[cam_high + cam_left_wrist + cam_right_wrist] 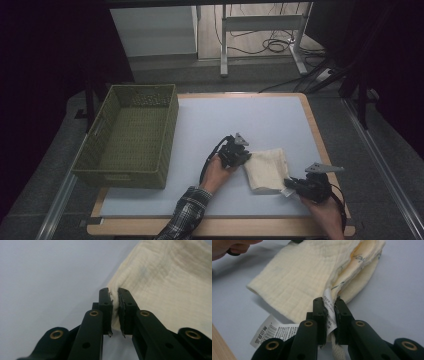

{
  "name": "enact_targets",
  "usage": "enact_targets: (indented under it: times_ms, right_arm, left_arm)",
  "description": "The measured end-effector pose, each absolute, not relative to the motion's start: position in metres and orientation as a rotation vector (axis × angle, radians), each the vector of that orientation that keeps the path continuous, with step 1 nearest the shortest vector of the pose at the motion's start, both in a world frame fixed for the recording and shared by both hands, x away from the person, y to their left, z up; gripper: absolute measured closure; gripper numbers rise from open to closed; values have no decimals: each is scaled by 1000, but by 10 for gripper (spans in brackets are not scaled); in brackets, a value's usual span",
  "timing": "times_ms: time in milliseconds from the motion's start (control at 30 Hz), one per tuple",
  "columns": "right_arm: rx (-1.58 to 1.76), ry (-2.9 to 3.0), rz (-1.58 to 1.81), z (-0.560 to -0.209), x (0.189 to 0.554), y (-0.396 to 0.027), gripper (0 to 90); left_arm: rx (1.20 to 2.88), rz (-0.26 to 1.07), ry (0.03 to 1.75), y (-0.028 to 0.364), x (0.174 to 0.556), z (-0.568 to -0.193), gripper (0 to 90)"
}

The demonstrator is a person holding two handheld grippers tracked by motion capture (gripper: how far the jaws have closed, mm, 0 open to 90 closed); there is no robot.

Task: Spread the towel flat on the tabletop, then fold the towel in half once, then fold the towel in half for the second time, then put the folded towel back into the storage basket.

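A folded cream muslin cloth (267,169) lies on the pale blue mat, right of centre. My left gripper (245,158) is at the cloth's left corner, and in the left gripper view the jaws pinch a fold of the cloth (160,277) between the pads (105,301); that gripper (114,293) is shut on it. My right gripper (289,187) holds the cloth's near right corner. In the right gripper view the cloth (304,272) edge and its white care label (328,305) are clamped by that gripper (329,302). A second printed label (272,331) lies flat beside it.
An empty green woven basket (132,135) stands on the left part of the table. The mat (240,117) reaches to the wooden table rim (315,130) on the right. Beyond the table are desk legs and cables on the floor.
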State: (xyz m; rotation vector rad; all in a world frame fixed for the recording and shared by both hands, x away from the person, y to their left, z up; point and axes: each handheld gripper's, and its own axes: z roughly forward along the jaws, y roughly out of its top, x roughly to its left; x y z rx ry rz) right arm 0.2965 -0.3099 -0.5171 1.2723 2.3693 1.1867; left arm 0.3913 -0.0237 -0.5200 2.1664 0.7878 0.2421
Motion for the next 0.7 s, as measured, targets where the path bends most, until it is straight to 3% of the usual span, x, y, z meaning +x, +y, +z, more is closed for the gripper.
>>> enact_targets:
  times_ms: [700]
  right_arm:
    - [1121,2398,1282,-486,303,-275,817]
  left_arm:
    - [2122,315,802,18,387,-481,816]
